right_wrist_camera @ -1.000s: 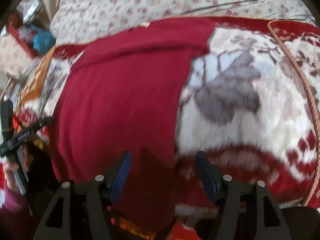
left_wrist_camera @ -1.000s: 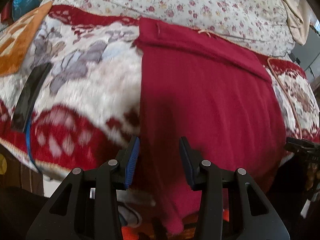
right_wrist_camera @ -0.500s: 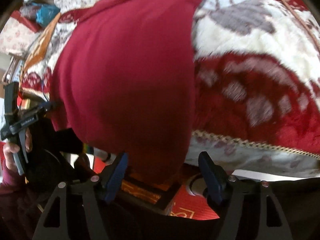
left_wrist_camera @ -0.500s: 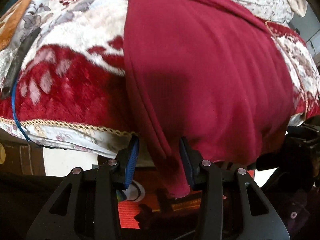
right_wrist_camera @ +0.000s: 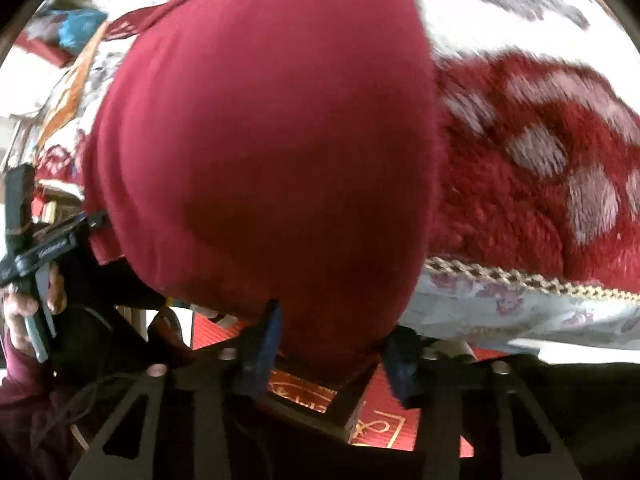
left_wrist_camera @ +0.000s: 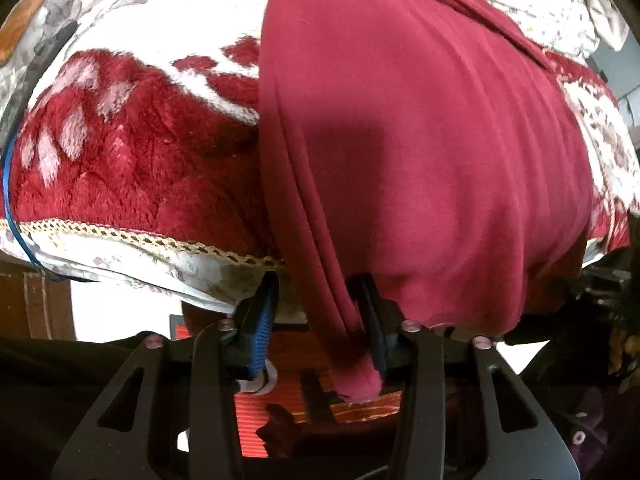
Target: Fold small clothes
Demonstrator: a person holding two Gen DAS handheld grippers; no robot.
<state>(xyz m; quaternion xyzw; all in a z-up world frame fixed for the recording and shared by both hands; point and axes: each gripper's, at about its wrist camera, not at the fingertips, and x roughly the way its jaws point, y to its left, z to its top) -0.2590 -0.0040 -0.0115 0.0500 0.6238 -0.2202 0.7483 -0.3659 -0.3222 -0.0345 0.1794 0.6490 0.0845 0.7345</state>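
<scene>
Maroon knit fabric, a small garment (left_wrist_camera: 420, 152), is lying spread over a plush red-and-white floral blanket (left_wrist_camera: 132, 160) on a bed, its near hem hanging over the bed's edge toward both cameras.

In the left wrist view, the left gripper (left_wrist_camera: 318, 324) is sitting at six o'clock under the hem. A folded corner of the garment is dangling between its jaws, resting against the right-hand finger, while a gap is showing beside the blue-padded left-hand finger (left_wrist_camera: 260, 332). The jaws have just been closing with the cloth between them, but they are not yet clamping it from both sides (the blue pad is standing clear of the fabric). The rest of the garment is stretching away toward twelve and one o'clock.

In the right wrist view, the right gripper (right_wrist_camera: 336, 344) is also at six o'clock, and the garment's other hanging corner is bulging down between its fingers. These jaws have just been closing too; the picture is blurred, and I cannot tell whether the pads are pressing the cloth or merely flanking it. The garment is filling the view from six up to twelve o'clock, with the blanket at three o'clock. At nine o'clock the person's left hand (right_wrist_camera: 24, 312) is gripping the other tool's handle.

A red patterned mat (right_wrist_camera: 376, 420) is showing below the bed edge.
</scene>
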